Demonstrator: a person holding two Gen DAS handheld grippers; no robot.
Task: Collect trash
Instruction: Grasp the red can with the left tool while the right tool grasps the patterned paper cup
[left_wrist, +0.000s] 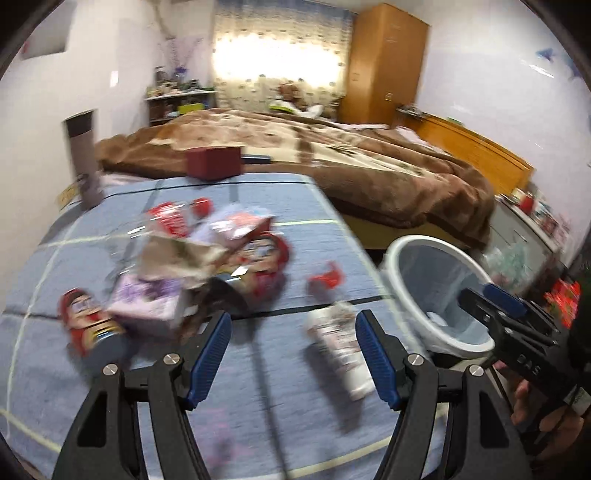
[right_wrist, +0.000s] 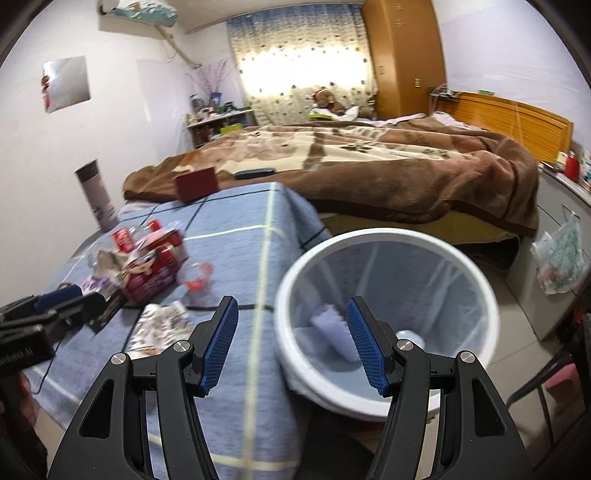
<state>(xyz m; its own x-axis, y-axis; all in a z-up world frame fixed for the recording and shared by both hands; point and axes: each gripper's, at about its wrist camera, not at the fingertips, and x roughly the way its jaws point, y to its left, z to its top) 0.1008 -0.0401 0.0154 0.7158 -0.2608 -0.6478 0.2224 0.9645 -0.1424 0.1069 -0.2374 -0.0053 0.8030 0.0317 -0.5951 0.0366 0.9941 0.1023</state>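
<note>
The left gripper (left_wrist: 293, 354), black-armed with ribbed blue pads, hangs with its jaws spread wide and empty over a blue checked tablecloth (left_wrist: 288, 439). Just ahead of its right finger lies a crumpled white printed wrapper (left_wrist: 341, 343). A little further on sits a small red scrap of packaging (left_wrist: 327, 278), and to the left a heap of trash: a red printed can on its side (left_wrist: 90, 323), a pale purple carton (left_wrist: 147, 304), a crumpled brown paper bag (left_wrist: 181, 262) and a red snack packet (left_wrist: 264, 267) (motion blur makes the labels unreadable).

The right gripper (right_wrist: 291, 341), of the same black and blue build, is likewise open with nothing between its pads, held above the rim of a white round bin with a translucent grey liner (right_wrist: 480, 291). The bin stands just beside the table's edge, tipped toward the camera, and a pale folded piece of paper (right_wrist: 328, 328) lies inside near the bottom.

At the far end of the table stand a tall grey cylindrical flask (right_wrist: 94, 195) and a dark red box (right_wrist: 195, 182). Beyond is a bed under a brown and cream blanket (right_wrist: 369, 162), a wooden wardrobe (right_wrist: 402, 51) and a bright curtained window (right_wrist: 295, 66).
</note>
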